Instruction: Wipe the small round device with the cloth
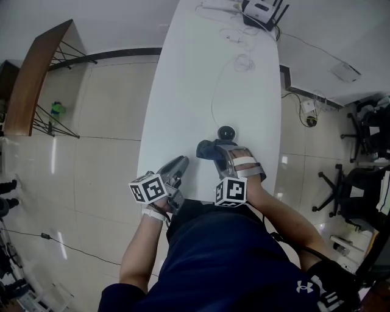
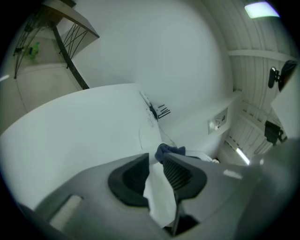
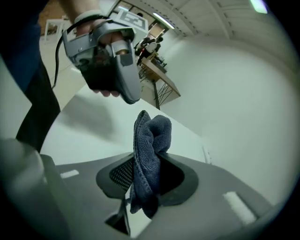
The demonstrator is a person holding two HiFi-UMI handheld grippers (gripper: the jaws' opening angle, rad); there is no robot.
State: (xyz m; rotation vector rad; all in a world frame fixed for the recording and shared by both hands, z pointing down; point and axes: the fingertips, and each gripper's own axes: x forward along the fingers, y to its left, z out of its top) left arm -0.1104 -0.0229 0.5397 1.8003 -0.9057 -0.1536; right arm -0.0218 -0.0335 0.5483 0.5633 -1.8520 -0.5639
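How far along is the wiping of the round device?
Done: the right gripper is shut on the cloth. In hand: the cloth is held close beside the device; I can't tell whether they touch. Left: the wiping itself. The left gripper is open and empty.

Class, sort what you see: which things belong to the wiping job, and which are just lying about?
Job:
small round device
cloth
right gripper, shut on the cloth

Lying about:
router
wooden table
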